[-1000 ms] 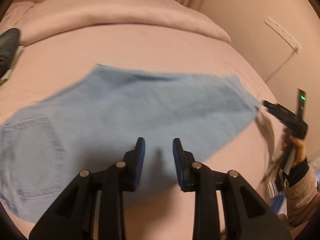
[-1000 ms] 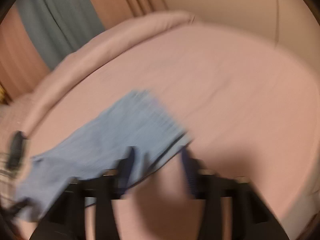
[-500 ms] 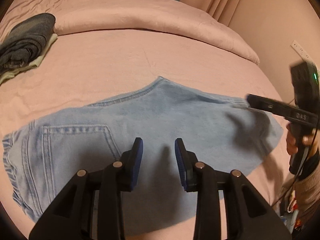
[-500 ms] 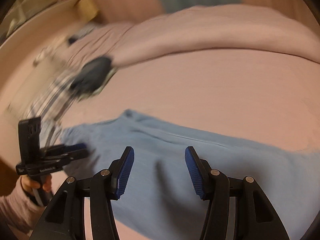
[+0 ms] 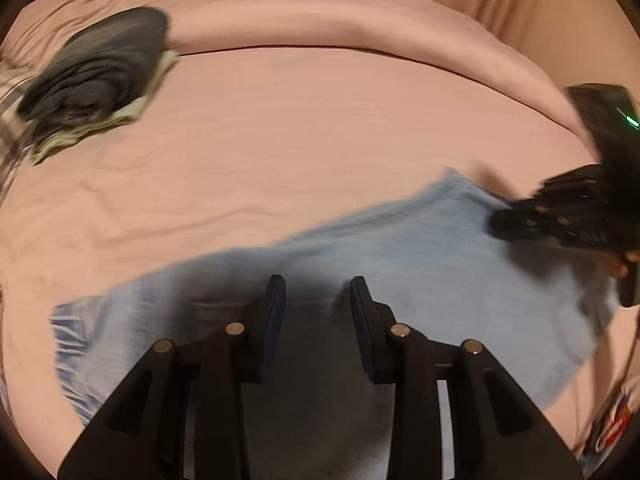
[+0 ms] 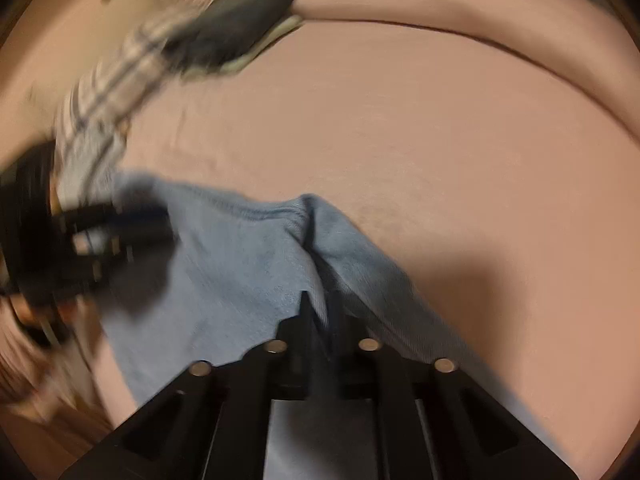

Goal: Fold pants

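The light blue denim pants lie spread on the pink bed, across its near part, well apart from the rolled-back pink duvet at the far side. The right gripper is clenched on the pants: its two fingers stand pressed together with a raised ridge of denim pinched between them, the cloth creasing away from the grip. The left gripper hangs over the pants nearer the waist end, its blue-padded fingers apart with bare cloth showing between them, gripping nothing. Beside the duvet's end sits a folded stack of dark clothes on a pale garment, well apart from the pants. Motion blur softens both views.
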Demonstrator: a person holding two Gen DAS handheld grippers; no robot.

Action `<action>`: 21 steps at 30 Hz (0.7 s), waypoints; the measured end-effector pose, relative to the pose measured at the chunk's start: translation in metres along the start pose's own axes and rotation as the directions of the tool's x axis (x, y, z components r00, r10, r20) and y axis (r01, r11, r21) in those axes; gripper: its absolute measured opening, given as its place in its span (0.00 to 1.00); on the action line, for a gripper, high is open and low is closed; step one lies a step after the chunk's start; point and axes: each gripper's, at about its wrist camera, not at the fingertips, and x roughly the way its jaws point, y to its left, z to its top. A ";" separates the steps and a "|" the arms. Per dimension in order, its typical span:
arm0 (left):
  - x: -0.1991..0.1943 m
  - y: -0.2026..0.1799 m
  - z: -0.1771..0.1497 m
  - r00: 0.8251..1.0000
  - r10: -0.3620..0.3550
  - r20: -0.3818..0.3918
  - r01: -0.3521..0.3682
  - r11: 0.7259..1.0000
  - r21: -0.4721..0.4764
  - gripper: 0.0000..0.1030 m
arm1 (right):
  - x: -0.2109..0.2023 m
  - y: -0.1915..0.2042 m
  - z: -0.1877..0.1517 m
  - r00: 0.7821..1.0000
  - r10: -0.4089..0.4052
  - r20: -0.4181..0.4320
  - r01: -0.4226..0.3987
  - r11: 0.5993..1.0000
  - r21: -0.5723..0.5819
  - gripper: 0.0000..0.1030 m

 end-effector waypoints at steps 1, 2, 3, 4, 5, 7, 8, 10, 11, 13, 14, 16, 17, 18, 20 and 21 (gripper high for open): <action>0.001 0.008 0.002 1.000 0.004 0.004 -0.004 1.000 -0.017 0.29 | 0.001 0.005 0.004 1.000 -0.018 -0.001 0.018 0.999 -0.031 0.05; 0.002 0.013 0.003 1.000 0.006 0.008 -0.006 1.000 -0.027 0.26 | -0.004 0.007 0.010 0.999 -0.047 0.021 0.049 0.997 -0.066 0.05; 0.004 0.015 0.004 1.000 0.018 0.012 -0.018 0.999 -0.027 0.23 | -0.008 0.007 0.017 0.997 -0.062 0.040 0.064 0.995 -0.071 0.05; 0.005 0.016 0.005 0.999 0.029 0.015 -0.029 0.999 -0.022 0.22 | -0.013 0.005 0.024 0.996 -0.069 0.064 0.073 0.995 -0.073 0.05; 0.007 0.015 0.007 0.999 0.042 0.014 -0.042 0.999 -0.013 0.22 | -0.012 0.003 0.029 0.995 -0.072 0.068 0.077 0.994 -0.074 0.05; 0.010 0.013 0.008 0.997 0.070 0.013 -0.070 0.998 0.002 0.22 | 0.000 0.000 0.034 0.993 -0.116 0.035 0.119 0.989 -0.090 0.05; 0.013 0.011 0.008 0.996 0.086 0.007 -0.086 0.996 0.017 0.23 | 0.009 -0.003 0.035 0.988 -0.150 0.031 0.152 0.985 -0.085 0.07; 0.015 0.009 0.009 0.994 0.108 -0.001 -0.108 0.993 0.042 0.23 | 0.014 -0.015 0.031 0.991 -0.132 0.017 0.132 0.991 -0.019 0.08; 0.014 0.009 0.009 0.994 0.106 -0.003 -0.106 0.993 0.046 0.24 | 0.005 -0.021 0.027 0.994 -0.101 0.040 0.100 0.994 0.036 0.10; 0.006 0.007 0.007 0.995 0.099 -0.005 -0.099 0.993 0.057 0.31 | -0.030 -0.031 0.013 0.989 -0.060 0.135 0.045 0.993 0.113 0.17; -0.001 0.006 0.006 0.994 0.108 0.006 -0.108 0.992 0.068 0.36 | -0.053 -0.037 0.000 0.980 -0.062 0.191 0.036 0.990 0.136 0.24; -0.014 -0.001 0.003 0.994 0.100 0.037 -0.103 0.990 0.098 0.41 | -0.089 -0.051 -0.026 0.959 -0.096 0.265 0.042 0.979 0.200 0.35; -0.021 -0.008 0.001 0.996 0.078 0.047 -0.082 0.991 0.107 0.41 | -0.107 -0.060 -0.045 0.950 -0.125 0.287 0.056 0.970 0.239 0.35; -0.024 -0.014 -0.001 0.998 0.051 0.047 -0.056 0.992 0.114 0.41 | -0.118 -0.066 -0.062 0.943 -0.155 0.293 0.073 0.960 0.271 0.35; -0.028 -0.036 -0.007 0.999 -0.028 0.030 0.024 0.990 0.136 0.41 | -0.134 -0.076 -0.100 0.936 -0.215 0.279 0.119 0.939 0.323 0.35; -0.028 -0.050 -0.011 0.997 -0.076 0.013 0.073 0.985 0.154 0.41 | -0.135 -0.078 -0.110 0.936 -0.231 0.264 0.135 0.931 0.339 0.35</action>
